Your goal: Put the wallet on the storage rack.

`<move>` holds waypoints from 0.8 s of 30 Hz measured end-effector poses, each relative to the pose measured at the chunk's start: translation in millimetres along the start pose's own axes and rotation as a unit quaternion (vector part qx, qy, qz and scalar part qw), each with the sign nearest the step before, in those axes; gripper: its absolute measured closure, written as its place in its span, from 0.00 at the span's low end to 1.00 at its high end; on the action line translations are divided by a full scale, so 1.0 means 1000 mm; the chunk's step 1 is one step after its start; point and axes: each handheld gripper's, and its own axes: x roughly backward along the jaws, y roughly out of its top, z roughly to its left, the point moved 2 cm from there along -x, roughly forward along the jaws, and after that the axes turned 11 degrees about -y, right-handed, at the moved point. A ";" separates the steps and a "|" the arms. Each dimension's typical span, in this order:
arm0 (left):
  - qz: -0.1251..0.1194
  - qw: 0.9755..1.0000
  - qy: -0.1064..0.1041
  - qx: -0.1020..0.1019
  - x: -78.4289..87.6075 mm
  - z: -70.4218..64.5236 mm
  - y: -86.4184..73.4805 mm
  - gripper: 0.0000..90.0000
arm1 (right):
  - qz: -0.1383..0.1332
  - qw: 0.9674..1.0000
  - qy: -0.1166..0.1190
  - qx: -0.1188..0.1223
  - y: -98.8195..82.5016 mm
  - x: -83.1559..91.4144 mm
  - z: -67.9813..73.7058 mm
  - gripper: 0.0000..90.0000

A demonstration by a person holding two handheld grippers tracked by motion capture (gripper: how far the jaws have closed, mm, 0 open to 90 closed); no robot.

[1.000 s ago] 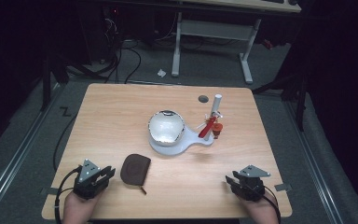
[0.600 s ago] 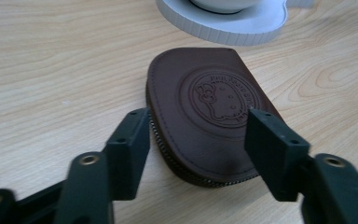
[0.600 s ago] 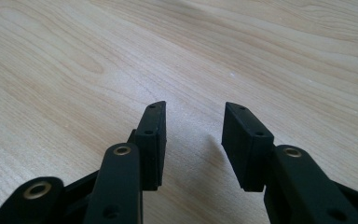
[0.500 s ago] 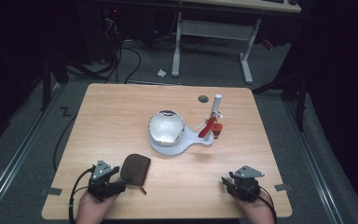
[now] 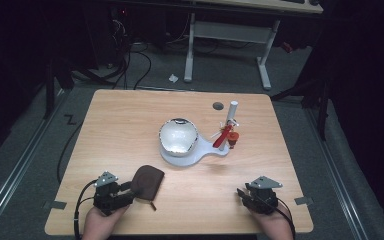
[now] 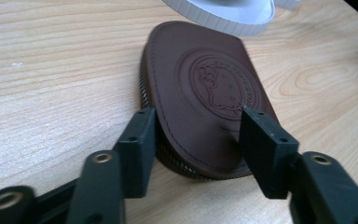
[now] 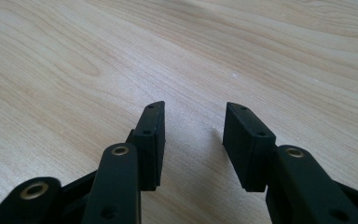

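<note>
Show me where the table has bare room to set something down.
Bare wood: the far-left stretch of the table, left of the white stand; also the near strip between the brown pouch and the right hand-held gripper. Crowded around the stand's red-and-white post.
</note>
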 end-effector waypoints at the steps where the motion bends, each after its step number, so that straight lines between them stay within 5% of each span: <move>1: 0.001 1.000 0.005 -0.007 0.001 -0.002 0.000 0.55 | -0.001 1.000 -0.001 0.002 0.000 0.000 0.000 0.66; 11: -0.014 0.998 0.025 -0.052 0.010 -0.014 0.002 0.85 | -0.006 1.000 -0.001 0.008 0.001 0.002 0.001 0.66; 24: -0.043 0.996 0.025 -0.071 0.016 -0.024 0.007 0.95 | -0.002 1.000 0.002 0.008 0.001 0.000 0.001 0.67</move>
